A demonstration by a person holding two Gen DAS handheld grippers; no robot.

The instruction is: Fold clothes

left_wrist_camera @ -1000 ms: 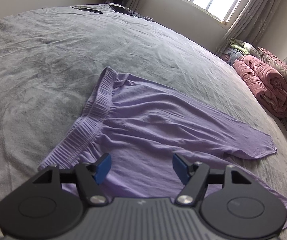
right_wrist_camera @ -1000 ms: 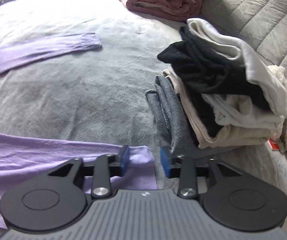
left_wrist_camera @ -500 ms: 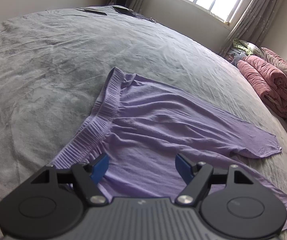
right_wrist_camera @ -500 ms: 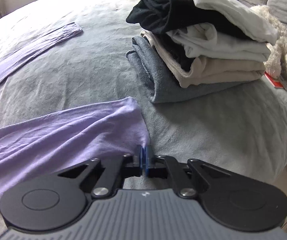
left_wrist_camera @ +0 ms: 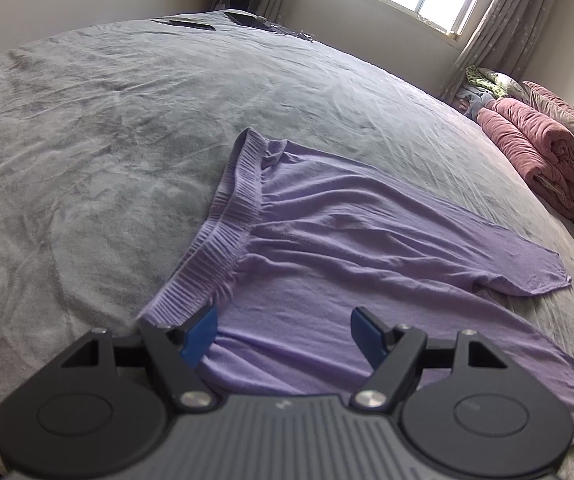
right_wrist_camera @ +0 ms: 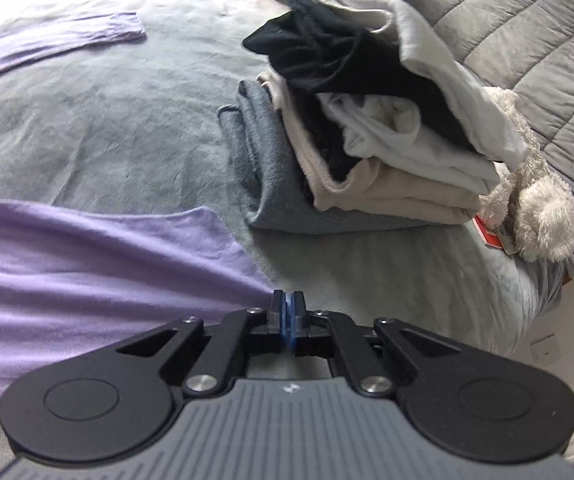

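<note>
Since a second ago the right gripper (right_wrist_camera: pixel 288 317) has clamped its fingers on the purple trousers' (left_wrist_camera: pixel 327 248) leg hem to lift it; left gripper (left_wrist_camera: pixel 283 332) waits wide over the waistband, mid-bed (left_wrist_camera: pixel 87 140).

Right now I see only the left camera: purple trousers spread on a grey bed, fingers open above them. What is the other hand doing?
Observer: The right fingers are shut and seem to pinch the trousers at a leg's hem corner.
Operator: Is anything lying near that corner?
Observer: Yes, a stack of folded clothes sits just beyond it: grey at the bottom, then beige, white and black.
Operator: And behind the stack?
Observer: A white plush toy lies next to the stack, in front of a grey quilt.
</note>
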